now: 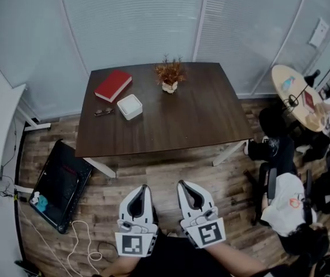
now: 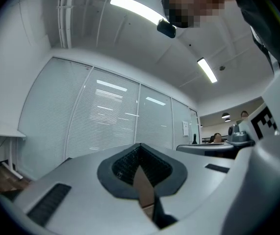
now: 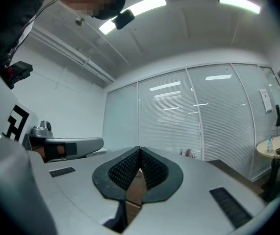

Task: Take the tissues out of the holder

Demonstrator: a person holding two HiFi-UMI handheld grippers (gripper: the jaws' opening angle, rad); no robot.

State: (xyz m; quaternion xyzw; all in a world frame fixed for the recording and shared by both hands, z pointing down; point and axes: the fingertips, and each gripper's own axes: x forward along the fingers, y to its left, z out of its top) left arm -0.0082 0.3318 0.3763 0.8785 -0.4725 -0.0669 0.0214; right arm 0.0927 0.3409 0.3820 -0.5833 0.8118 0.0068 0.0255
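A white square tissue holder (image 1: 129,106) sits on the left part of a dark wooden table (image 1: 193,114) in the head view; I cannot make out tissues in it from here. Both grippers hover low over the wooden floor, well short of the table's near edge. My left gripper (image 1: 144,187) is shut with nothing in it. Beside it, the right gripper (image 1: 182,183) is shut and empty too. In the left gripper view the jaws (image 2: 140,145) meet at their tips and point level towards a blinds-covered glass wall. The right gripper view shows the same closed tips (image 3: 140,149).
On the table lie a red book (image 1: 113,85), a pair of glasses (image 1: 103,112) and a small dried plant in a pot (image 1: 169,75). An open black case (image 1: 60,184) and a white cable (image 1: 84,242) lie on the floor at left. People sit at right (image 1: 285,201) near a round table (image 1: 295,91).
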